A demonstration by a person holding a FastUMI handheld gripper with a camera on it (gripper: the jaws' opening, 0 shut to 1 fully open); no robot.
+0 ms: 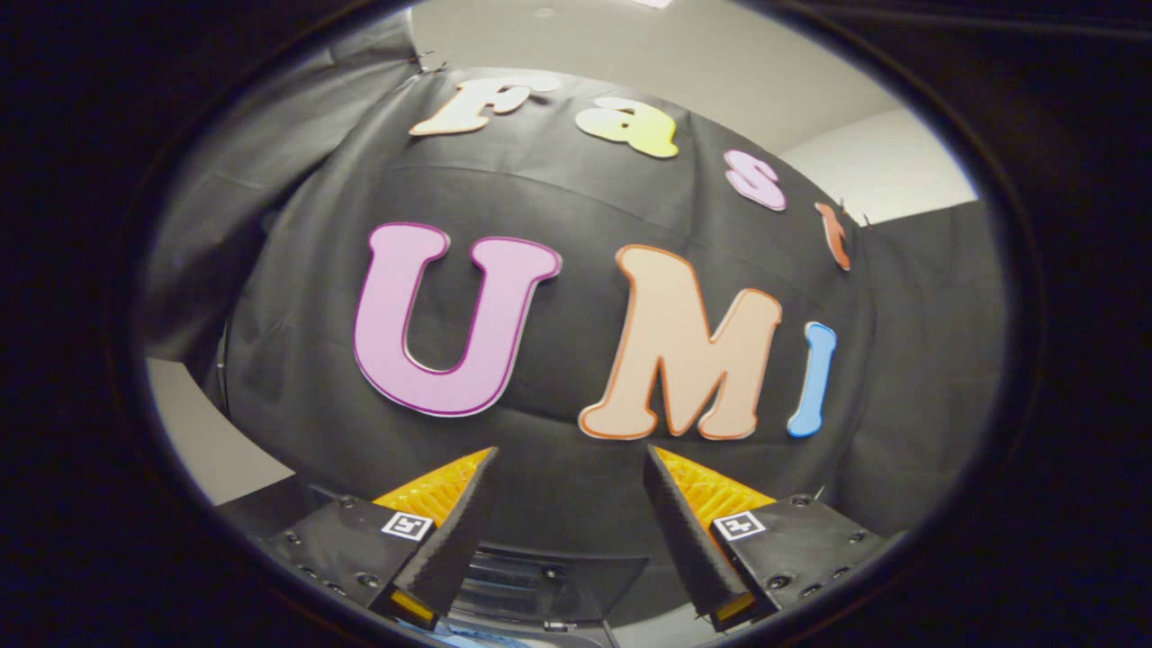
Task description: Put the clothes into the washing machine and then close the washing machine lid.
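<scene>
Hovering hand-held gripper (pixel 569 504), fingers spread and empty, facing booth wall; clothes not yet grasped; next: dip toward 6 o'clock.

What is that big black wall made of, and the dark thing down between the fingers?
The wall looks like matte black cloth: it creases and sags. The dark thing between the open fingers seems smooth, slightly glossy plastic, judging by its sheen; too little shows to be sure.

Washing machine (pixel 549 585): only a dark upper panel and a pale edge show, low between the fingers and just ahead of them, below the booth's cloth wall. Lid position cannot be determined.
</scene>
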